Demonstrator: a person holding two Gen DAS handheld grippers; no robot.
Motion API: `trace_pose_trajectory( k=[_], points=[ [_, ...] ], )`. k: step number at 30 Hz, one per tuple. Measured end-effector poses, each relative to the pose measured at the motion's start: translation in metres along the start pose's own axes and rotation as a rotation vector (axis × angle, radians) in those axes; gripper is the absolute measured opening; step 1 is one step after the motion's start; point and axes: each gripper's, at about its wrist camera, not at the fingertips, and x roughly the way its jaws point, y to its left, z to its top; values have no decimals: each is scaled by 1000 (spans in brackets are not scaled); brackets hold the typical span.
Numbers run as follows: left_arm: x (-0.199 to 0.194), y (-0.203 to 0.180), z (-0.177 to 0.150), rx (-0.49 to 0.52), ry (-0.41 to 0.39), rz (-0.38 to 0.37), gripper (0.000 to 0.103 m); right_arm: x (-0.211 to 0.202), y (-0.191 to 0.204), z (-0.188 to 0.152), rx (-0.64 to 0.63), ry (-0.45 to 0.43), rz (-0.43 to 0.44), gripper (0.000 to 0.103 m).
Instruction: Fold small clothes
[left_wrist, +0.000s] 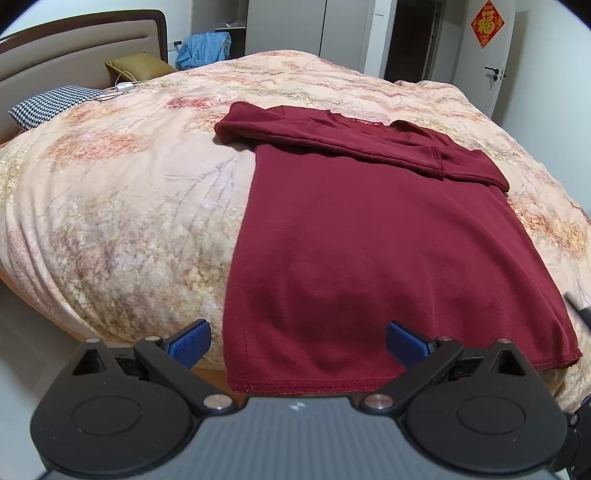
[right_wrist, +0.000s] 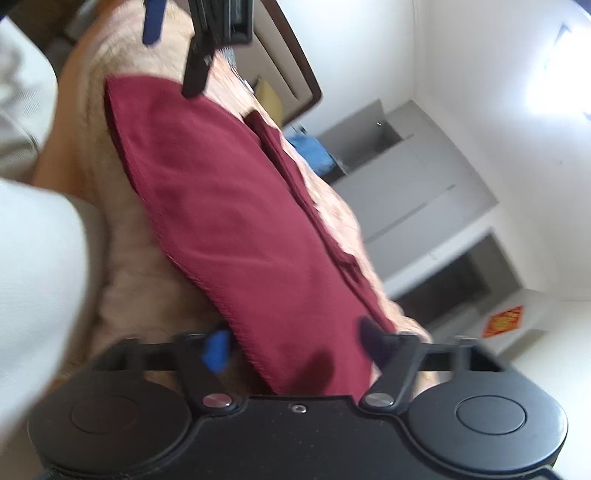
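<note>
A dark red long-sleeved shirt (left_wrist: 369, 236) lies flat on the bed, its sleeves folded across the upper part and its hem at the near edge. My left gripper (left_wrist: 297, 343) is open, its blue pads on either side of the hem's left part, just in front of it. The right wrist view is tilted and blurred; there the shirt (right_wrist: 236, 221) runs diagonally. My right gripper (right_wrist: 295, 350) is open with the hem's right corner between its blue pads. The left gripper (right_wrist: 173, 40) shows at the top of that view.
The bed carries a peach floral blanket (left_wrist: 129, 192). A houndstooth pillow (left_wrist: 48, 107), a gold cushion (left_wrist: 136, 68) and a white charger (left_wrist: 123, 88) lie near the headboard. Wardrobes and a door stand behind. A light sleeve (right_wrist: 37, 258) fills the left of the right wrist view.
</note>
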Motion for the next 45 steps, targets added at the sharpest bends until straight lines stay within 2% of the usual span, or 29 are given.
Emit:
trace_pose_trajectory(
  k=[1,2,3,4,7,12,17,24,28,32,35,39,41,43,44,45],
  points=[
    [-1,0,0,3,-1,6,103,-1,-3,1,22,-6,31,27],
    [-1,0,1,6,-3,13,103,-1,-6,1,44,-12,57,23],
    [-1,1,1,9,-4,20,103,-1,-10,2,66,-18,81,14],
    [-1,1,1,10,-4,24,103,-3,-14,4,88,-25,105,9],
    [-1,2,1,8,-3,28,103,-5,-29,12,164,-37,146,7],
    [-3,3,0,11,-27,20,103,3,-61,25,349,-22,216,6],
    [-25,9,-13,9,-229,-22,103,24,-91,27,524,16,286,7],
    [-33,-9,-51,233,-388,-86,103,65,-118,25,747,60,346,8],
    [-13,-37,-60,352,-365,-78,103,84,-123,26,762,64,356,8],
    [18,-60,-59,444,-325,6,103,96,-131,26,790,71,366,8],
    [38,-69,-57,476,-285,72,103,104,-136,26,805,73,369,8],
    [46,-69,-52,488,-287,140,103,112,-140,23,827,87,374,13],
    [42,-64,-52,505,-310,156,97,112,-141,21,834,87,374,16],
    [35,-58,-53,525,-334,178,78,108,-141,20,818,86,365,20],
    [31,-55,-55,535,-347,194,73,106,-139,19,803,86,362,21],
    [28,-52,-56,542,-359,195,63,104,-138,19,788,84,361,21]
  ],
)
